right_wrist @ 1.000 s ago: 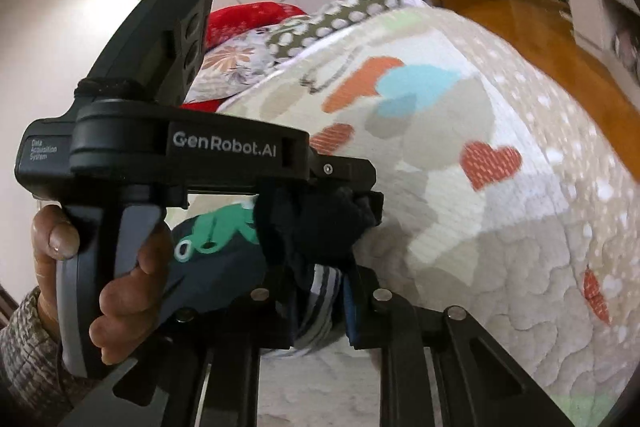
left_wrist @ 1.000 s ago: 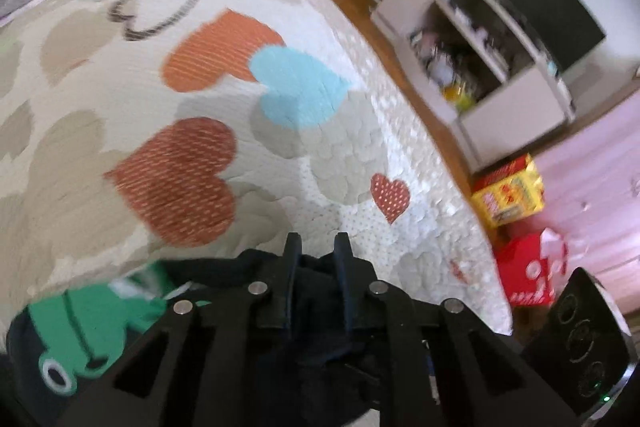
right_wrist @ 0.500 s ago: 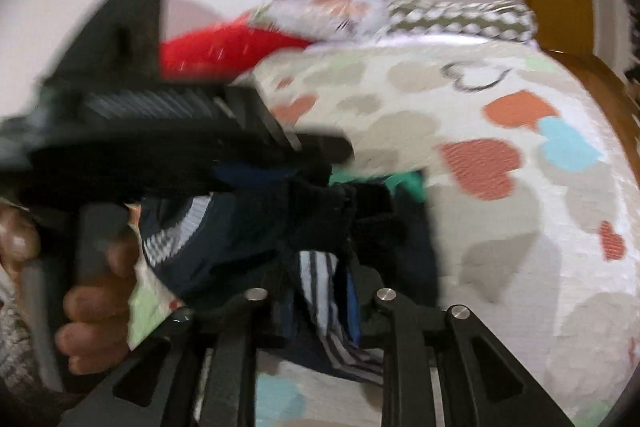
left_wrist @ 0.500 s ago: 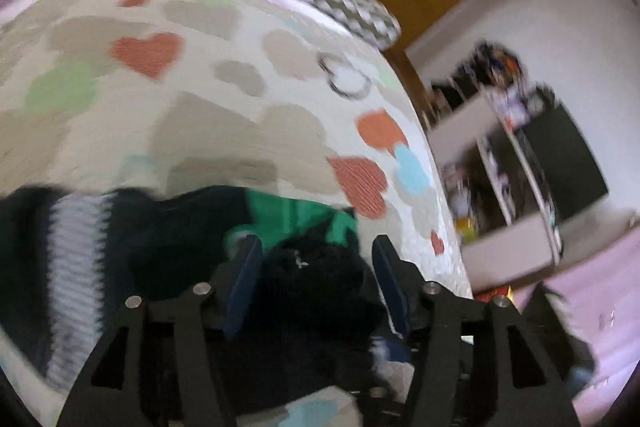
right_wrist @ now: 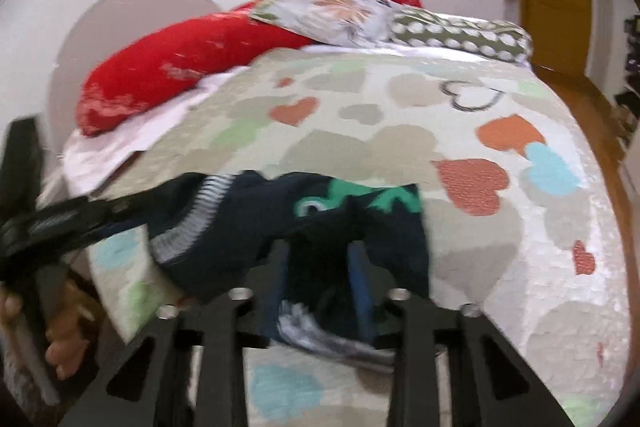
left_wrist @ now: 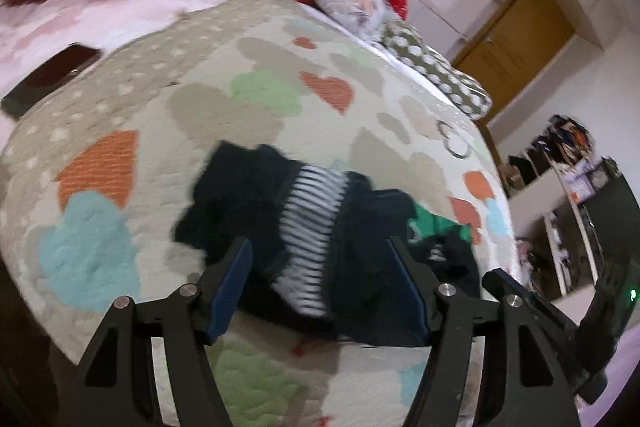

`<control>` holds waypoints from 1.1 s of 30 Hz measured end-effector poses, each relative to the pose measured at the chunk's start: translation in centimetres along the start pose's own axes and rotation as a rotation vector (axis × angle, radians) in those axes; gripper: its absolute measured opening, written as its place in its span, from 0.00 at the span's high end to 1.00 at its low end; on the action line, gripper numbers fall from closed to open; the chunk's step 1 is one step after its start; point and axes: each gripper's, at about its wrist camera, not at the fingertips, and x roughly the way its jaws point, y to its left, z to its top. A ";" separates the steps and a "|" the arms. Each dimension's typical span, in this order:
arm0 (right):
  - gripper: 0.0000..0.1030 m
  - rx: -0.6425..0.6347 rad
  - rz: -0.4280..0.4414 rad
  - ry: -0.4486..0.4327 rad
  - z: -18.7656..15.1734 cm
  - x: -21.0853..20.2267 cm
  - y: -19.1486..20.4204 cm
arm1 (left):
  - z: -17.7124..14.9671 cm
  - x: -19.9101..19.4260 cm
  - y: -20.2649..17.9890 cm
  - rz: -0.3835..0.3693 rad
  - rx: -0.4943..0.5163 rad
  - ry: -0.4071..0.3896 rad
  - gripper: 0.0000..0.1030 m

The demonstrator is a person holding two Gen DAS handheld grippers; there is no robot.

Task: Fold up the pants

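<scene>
The dark navy pants (left_wrist: 352, 239) lie bunched on the heart-print quilt (left_wrist: 260, 95), with a black-and-white striped band and a green print showing. My left gripper (left_wrist: 320, 251) is open, its jaws wide apart over the pants and holding nothing. In the right wrist view the pants (right_wrist: 248, 223) lie in front of my right gripper (right_wrist: 320, 259), whose jaws have dark cloth between them with a striped cuff hanging below. The left gripper's body reaches in from the left edge of that view.
Red pillows (right_wrist: 176, 67) and a floral and a dotted pillow (right_wrist: 460, 31) lie at the head of the bed. A dark phone-like slab (left_wrist: 48, 75) lies at the left of the bed. White shelves (left_wrist: 560, 211) and a wooden door (left_wrist: 516, 47) stand to the right.
My left gripper has opened wide and let go of the pants, which now lie on the quilt. Both views have swung toward the pillows.
</scene>
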 end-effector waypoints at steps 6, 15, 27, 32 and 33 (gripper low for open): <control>0.77 0.024 0.044 0.148 0.6 6.0 1.1 | 0.4 -0.9 4.3 0.064 -0.112 -0.031 0.35; 0.72 -0.051 0.048 0.197 2.1 3.9 3.5 | -0.7 -0.4 10.2 0.060 -0.233 -0.027 0.59; 0.32 -0.187 0.151 0.433 7.6 12.9 16.1 | -2.1 -2.7 13.0 -0.005 -0.282 -0.054 0.54; 0.28 -0.239 0.062 0.548 7.1 18.1 19.8 | -2.5 -2.6 13.8 -0.017 -0.284 -0.050 0.54; 0.26 -0.262 0.037 0.559 7.0 18.8 20.6 | -2.6 -2.6 13.8 -0.019 -0.280 -0.048 0.54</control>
